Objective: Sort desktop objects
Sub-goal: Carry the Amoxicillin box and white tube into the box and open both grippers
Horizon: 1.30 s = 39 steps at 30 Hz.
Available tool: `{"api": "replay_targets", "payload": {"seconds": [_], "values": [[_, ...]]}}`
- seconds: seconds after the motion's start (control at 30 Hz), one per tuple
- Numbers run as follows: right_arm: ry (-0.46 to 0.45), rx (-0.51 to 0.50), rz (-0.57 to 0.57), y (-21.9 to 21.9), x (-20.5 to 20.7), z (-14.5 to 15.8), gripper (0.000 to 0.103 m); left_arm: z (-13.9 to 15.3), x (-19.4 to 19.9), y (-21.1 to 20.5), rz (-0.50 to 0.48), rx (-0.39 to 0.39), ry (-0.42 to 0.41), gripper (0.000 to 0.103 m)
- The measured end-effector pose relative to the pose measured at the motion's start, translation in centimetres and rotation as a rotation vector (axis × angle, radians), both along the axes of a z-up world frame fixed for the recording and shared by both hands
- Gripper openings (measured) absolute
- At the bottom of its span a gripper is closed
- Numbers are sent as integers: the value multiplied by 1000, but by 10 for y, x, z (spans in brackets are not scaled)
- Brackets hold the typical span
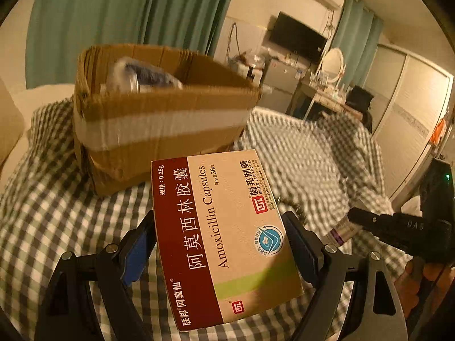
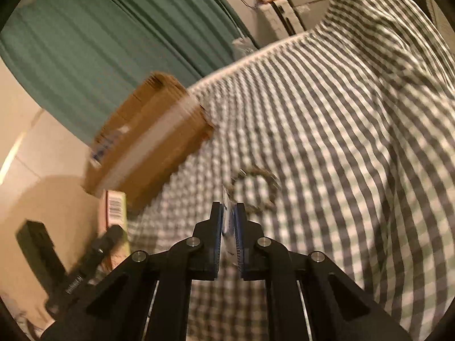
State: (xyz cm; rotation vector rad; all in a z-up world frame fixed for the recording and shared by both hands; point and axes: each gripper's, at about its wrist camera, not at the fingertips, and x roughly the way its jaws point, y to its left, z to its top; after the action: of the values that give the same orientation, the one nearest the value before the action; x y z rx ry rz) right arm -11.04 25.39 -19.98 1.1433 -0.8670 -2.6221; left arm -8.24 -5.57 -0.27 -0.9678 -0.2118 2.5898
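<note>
**Both claws loaded, carton ahead**

Our left claw [image 1: 221, 241] stands wide, pads pressing the long edges of the medicine box [image 1: 224, 236]; light and crushable, we judge. The cardboard carton [image 1: 159, 119] sits just beyond it. Our right claw [image 2: 229, 227] pinches something thin and pale, unidentifiable.

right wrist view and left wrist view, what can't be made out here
- Thin pale item in the right gripper: right wrist view; blue pads cover it, motion blur hides its identity.
- Brown cardboard box: left wrist view; a blurred plastic-wrapped item inside can't be identified, and the front wall hides the rest.
- Red and cream amoxicillin medicine box in the left gripper: left wrist view; its underside is hidden.
</note>
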Motion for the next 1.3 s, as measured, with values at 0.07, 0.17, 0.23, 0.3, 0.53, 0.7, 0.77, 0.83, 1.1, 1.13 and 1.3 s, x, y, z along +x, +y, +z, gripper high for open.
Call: {"api": "replay_targets", "payload": {"seconds": [0.07, 0.17, 0.23, 0.3, 0.53, 0.7, 0.77, 0.83, 1.1, 1.13, 1.3], "values": [[43, -11, 15, 1, -8, 20, 9, 18, -2, -3, 10, 12, 37, 87], [108, -65, 44, 4, -30, 51, 9, 54, -10, -3, 11, -9, 103, 87], [133, -94, 78, 1, -53, 69, 9, 81, -22, -2, 4, -61, 162, 87], [154, -117, 100, -5, -77, 84, 9, 101, -36, -5, 31, -91, 199, 87], [212, -127, 162, -46, -165, 126, 9, 122, -110, -29, 193, -157, 264, 87], [135, -63, 205, -83, -215, 105, 10, 94, -150, -35, 285, -164, 204, 90], [105, -63, 219, -92, -227, 92, 12, 86, -157, -34, 243, -121, 189, 101], [93, -51, 212, -97, -232, 84, 33, 81, -162, -33, 232, -105, 156, 103], [243, -31, 60, -71, -182, 109, 75, 91, -117, -54, 310, -67, 159, 103], [273, 10, 49, -68, -166, 118, 78, 94, -104, -55, 294, -54, 172, 103], [354, 255, -27, -56, -77, 150, 100, 111, -29, -39, 274, -147, 252, 103]]}}
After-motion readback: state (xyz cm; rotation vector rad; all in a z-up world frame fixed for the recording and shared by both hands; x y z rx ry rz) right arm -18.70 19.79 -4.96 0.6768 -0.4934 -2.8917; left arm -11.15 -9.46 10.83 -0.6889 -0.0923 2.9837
